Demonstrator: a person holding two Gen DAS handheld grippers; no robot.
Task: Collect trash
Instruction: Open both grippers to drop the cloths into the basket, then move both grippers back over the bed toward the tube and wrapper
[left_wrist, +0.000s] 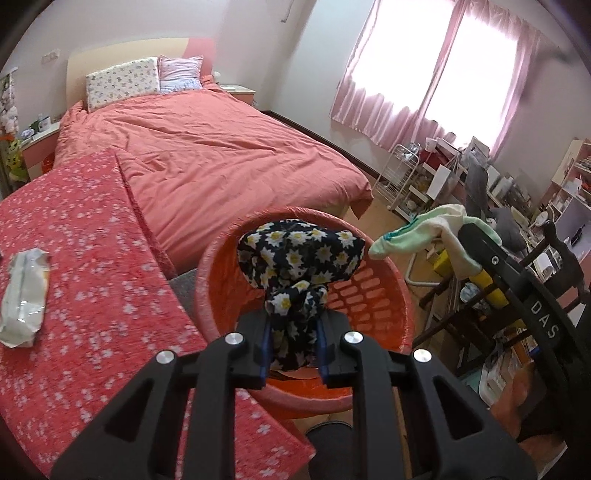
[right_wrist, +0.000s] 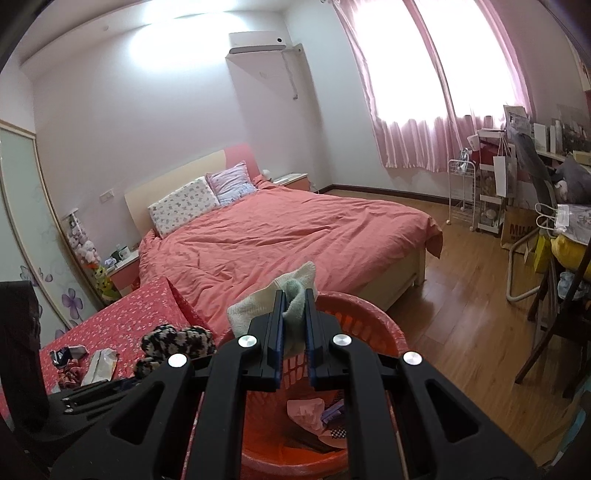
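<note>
My left gripper (left_wrist: 293, 334) is shut on a dark daisy-print cloth (left_wrist: 299, 258) and holds it over the orange basket (left_wrist: 218, 273). My right gripper (right_wrist: 294, 328) is shut on a cream and mint sock (right_wrist: 275, 301) above the same orange basket (right_wrist: 369, 317). In the left wrist view the right gripper's sock (left_wrist: 417, 230) hangs at the basket's right. A white wrapper (left_wrist: 24, 297) lies on the red flowered cover (left_wrist: 92, 258); it also shows in the right wrist view (right_wrist: 99, 365). The daisy cloth appears in the right wrist view (right_wrist: 173, 341).
A bed with a salmon duvet (left_wrist: 221, 155) lies behind the basket. The basket holds pink paper (right_wrist: 306, 410) and other scraps. Small wrappers (right_wrist: 66, 354) lie on the cover. Cluttered shelves and a chair (right_wrist: 554, 295) stand at the right on the wooden floor.
</note>
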